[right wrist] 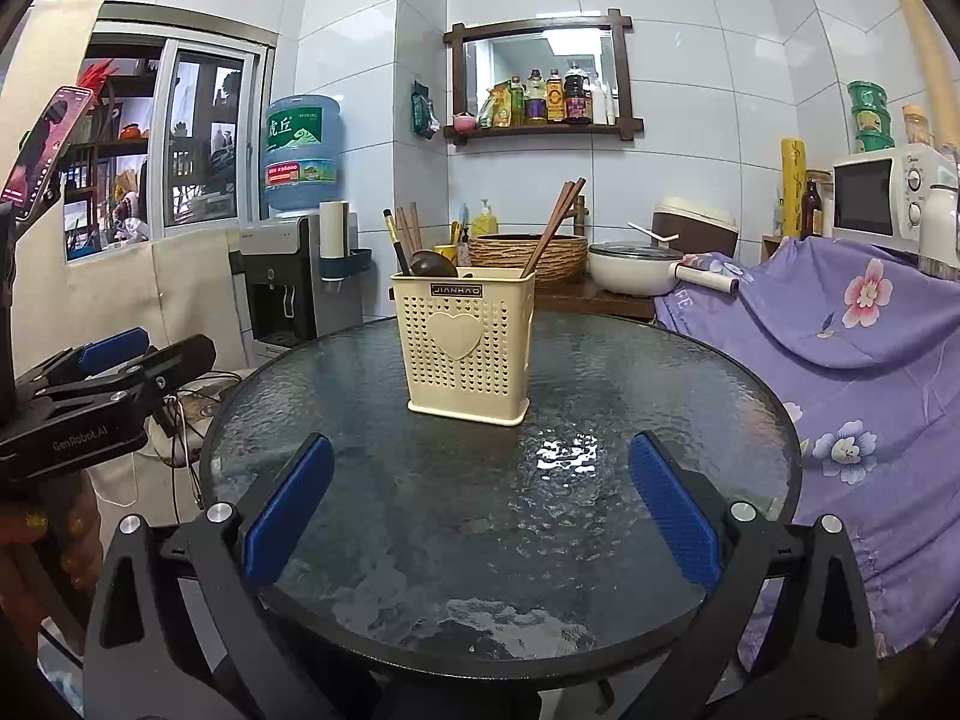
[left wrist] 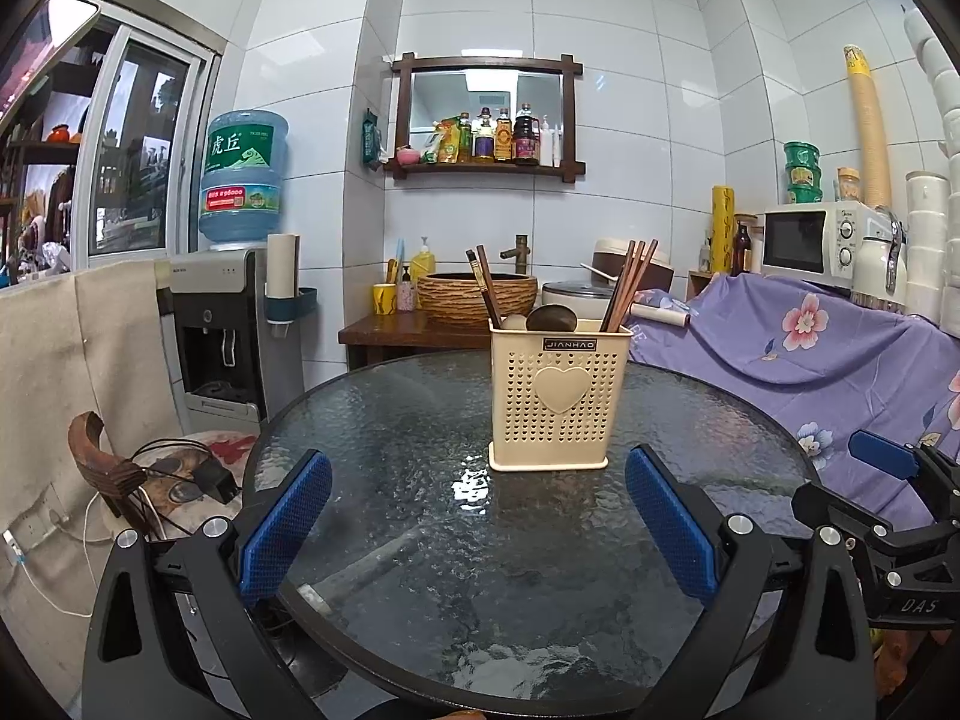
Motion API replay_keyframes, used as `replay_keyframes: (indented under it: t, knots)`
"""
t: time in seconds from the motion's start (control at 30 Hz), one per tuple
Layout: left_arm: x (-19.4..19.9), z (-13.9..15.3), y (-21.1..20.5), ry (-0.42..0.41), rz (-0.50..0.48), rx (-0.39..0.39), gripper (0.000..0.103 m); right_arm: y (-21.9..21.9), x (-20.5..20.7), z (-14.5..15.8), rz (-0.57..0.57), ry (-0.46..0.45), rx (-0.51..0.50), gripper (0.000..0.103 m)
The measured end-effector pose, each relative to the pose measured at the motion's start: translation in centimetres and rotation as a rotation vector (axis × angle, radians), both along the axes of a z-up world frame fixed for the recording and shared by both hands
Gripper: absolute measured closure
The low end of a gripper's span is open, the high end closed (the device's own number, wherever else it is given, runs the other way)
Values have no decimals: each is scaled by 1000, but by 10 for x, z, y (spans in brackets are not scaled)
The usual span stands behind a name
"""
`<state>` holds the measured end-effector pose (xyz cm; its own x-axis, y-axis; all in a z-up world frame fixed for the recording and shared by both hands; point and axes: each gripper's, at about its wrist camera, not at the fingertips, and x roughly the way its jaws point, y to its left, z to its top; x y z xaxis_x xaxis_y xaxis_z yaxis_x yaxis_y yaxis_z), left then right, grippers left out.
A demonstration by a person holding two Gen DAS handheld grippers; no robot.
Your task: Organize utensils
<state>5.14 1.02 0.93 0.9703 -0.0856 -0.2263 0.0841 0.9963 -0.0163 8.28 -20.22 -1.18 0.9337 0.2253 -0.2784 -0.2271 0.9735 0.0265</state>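
Note:
A cream perforated utensil holder (left wrist: 558,396) (right wrist: 468,348) with a heart on its front stands upright on the round glass table (left wrist: 390,420) (right wrist: 630,372). Brown chopsticks (left wrist: 630,285) (right wrist: 552,222) lean in its right side. More chopsticks (left wrist: 485,288) (right wrist: 405,234) and a dark spoon (left wrist: 552,318) (right wrist: 432,264) sit in its left side. My left gripper (left wrist: 478,459) is open just in front of the holder, with nothing between its blue pads. My right gripper (right wrist: 480,447) is open too, empty, a little nearer than the holder. Each gripper shows at the edge of the other's view, the right gripper (left wrist: 831,471) and the left gripper (right wrist: 180,343).
A purple floral cloth (left wrist: 810,348) (right wrist: 840,330) covers furniture right of the table. Behind stand a wooden stand with a woven basin (left wrist: 477,294), a white pot (right wrist: 636,267), a water dispenser (left wrist: 222,330) and a microwave (left wrist: 816,240). A chair with cables (left wrist: 180,474) is at the left. A hand (right wrist: 42,540) holds the left gripper.

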Motion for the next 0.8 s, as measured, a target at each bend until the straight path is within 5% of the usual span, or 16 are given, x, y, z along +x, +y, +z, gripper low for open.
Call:
replay_keyframes:
  t: [0.8]
  knots:
    - [4, 2, 2, 31, -3, -5, 7, 0, 3, -3, 4, 12, 1, 6]
